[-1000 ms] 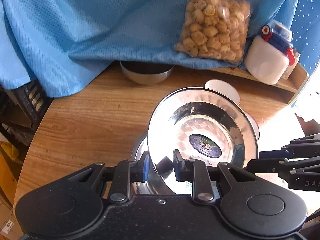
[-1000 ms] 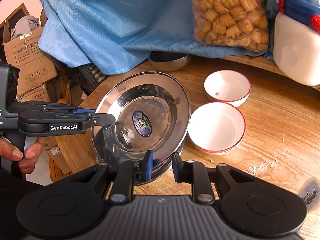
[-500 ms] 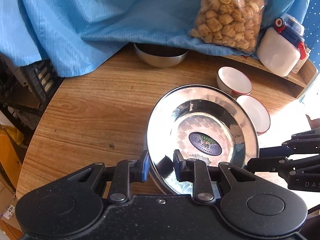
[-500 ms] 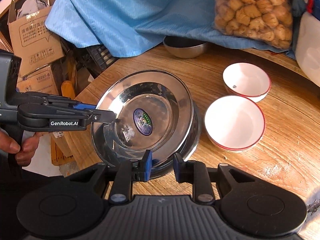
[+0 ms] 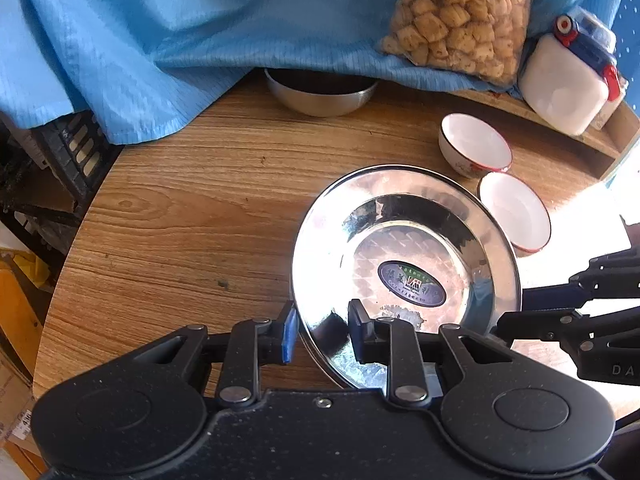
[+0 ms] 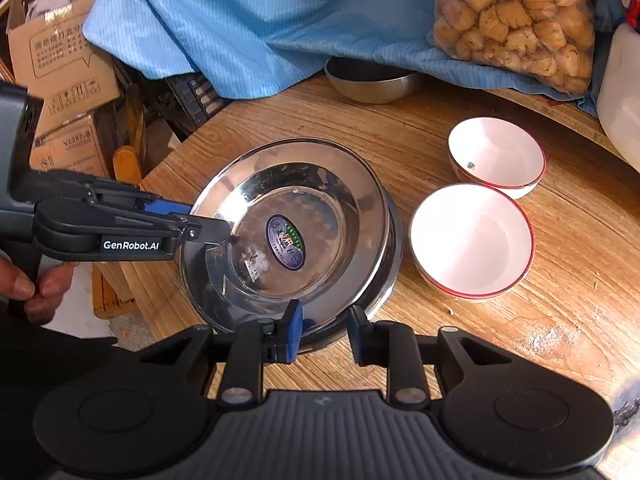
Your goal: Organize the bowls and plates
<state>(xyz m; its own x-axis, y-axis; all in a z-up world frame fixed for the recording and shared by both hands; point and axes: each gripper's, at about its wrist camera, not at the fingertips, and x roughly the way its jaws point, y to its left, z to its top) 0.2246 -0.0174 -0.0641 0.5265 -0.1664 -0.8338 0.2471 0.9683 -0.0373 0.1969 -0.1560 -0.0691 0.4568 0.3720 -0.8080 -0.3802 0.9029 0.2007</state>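
The steel plate (image 6: 288, 216), round, mirror-bright, oval sticker at centre, lies on a second steel dish on my wood-grain table (image 5: 180, 208). My left gripper (image 5: 322, 334) and right gripper (image 6: 322, 334) straddle its rim, jaws just loosening, released.

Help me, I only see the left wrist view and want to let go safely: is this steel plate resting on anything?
Observer: Yes. The steel plate sits on another steel dish, whose rim shows past its right edge.
Operator: What is the right gripper doing with it?
Observer: The right gripper has just been opening its jaws. The plate's near rim lies between them, with a gap at the right pad.
Operator: Are the white bowls empty?
Observer: The farther white bowl has a small dark sticker on its inner wall and nothing else in it.
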